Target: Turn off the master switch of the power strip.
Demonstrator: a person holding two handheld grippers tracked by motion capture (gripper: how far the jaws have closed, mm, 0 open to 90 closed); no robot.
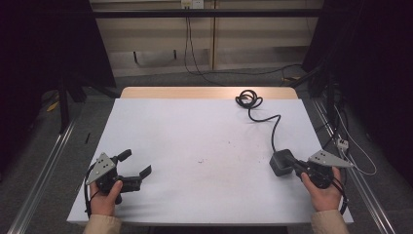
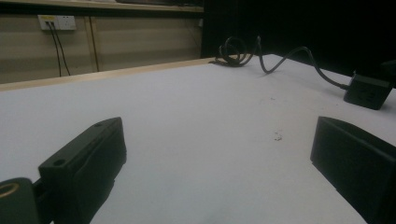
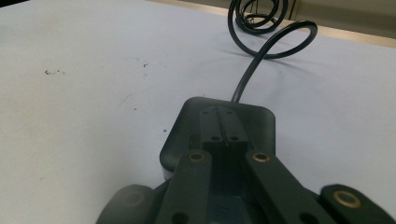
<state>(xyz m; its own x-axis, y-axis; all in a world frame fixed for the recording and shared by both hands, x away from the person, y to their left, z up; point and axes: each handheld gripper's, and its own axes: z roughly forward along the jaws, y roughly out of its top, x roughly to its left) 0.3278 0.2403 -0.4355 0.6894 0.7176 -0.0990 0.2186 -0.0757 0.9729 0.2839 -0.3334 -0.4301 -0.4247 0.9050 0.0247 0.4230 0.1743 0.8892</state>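
Note:
A black power block (image 1: 280, 163) with rounded corners lies on the white table (image 1: 195, 126) at the right. Its black cable (image 1: 273, 126) runs to a coil (image 1: 248, 99) at the far edge. My right gripper (image 1: 293, 163) is at the block's near side. In the right gripper view its jaws are shut together, tips (image 3: 224, 128) lying over the block's top face (image 3: 254, 116) with nothing between them. My left gripper (image 1: 136, 163) rests at the near left, open and holding nothing. The left gripper view looks between its jaws (image 2: 219, 133) to the block (image 2: 369, 91) far off.
A bare wooden strip (image 1: 209, 92) edges the table's far side. Metal rails (image 1: 44, 165) run along the floor on both sides. Wall sockets with hanging wires (image 2: 57, 22) sit on the panel behind. Small dark specks (image 1: 200, 161) mark the table's middle.

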